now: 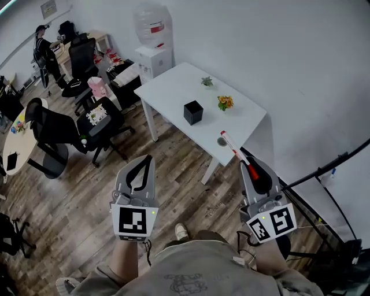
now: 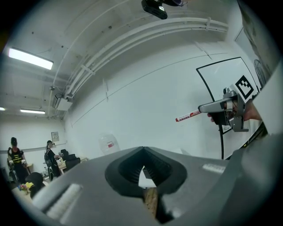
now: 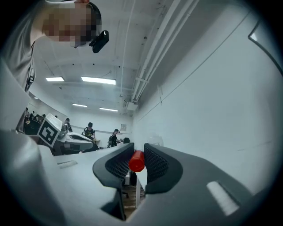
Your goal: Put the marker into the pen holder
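In the head view, the right claw (image 1: 250, 169) grips the marker (image 1: 234, 149) by its red end. The marker points toward the worktop (image 1: 173, 92), well short of the black holder (image 1: 193, 112), whose inside is too dark to read. The left gripper view shows the left claw (image 2: 143, 152) closed on nothing, and the right gripper view shows the red end pinched between the jaws.

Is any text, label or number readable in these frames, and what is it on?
Nothing can be read as words.
Print on the marker: too small to read.
Red label on the water bottle: blurred.
Lettering on the wall sign: too small to read.
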{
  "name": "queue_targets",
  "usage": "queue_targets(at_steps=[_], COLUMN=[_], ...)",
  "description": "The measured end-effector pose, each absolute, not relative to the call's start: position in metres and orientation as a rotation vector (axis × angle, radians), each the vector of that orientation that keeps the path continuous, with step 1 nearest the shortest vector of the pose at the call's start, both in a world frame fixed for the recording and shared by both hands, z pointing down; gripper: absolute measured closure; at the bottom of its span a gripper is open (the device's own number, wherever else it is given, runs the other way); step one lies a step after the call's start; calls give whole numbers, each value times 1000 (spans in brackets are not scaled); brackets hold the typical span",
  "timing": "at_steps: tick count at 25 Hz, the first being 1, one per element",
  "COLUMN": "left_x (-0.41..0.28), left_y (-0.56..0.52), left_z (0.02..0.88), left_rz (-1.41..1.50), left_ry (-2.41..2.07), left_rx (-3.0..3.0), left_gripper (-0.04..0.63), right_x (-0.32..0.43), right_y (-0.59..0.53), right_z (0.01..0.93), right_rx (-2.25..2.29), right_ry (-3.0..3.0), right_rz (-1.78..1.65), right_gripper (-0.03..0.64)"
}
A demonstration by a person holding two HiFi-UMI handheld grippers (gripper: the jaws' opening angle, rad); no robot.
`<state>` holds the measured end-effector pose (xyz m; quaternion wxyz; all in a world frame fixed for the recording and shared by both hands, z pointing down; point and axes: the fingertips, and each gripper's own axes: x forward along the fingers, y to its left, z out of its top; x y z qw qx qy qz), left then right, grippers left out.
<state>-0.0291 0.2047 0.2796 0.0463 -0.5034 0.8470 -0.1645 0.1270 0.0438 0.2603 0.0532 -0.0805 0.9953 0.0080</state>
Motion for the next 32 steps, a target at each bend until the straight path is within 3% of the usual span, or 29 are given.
queue_targets(at_steps=[16, 32], left_x=[-120, -273], left_y=[130, -45], left_z=[317, 353], left_rz=[-620, -729], left_ry=[2537, 2506], left_rx=[-1610, -1804], left_gripper=[595, 595], right_x=[24, -161], right_y=[-25, -174], right_z=[314, 360], right_rx=[-219, -125], right_ry=[3127, 3281], right_rz=[-18, -18], right_gripper=[518, 518])
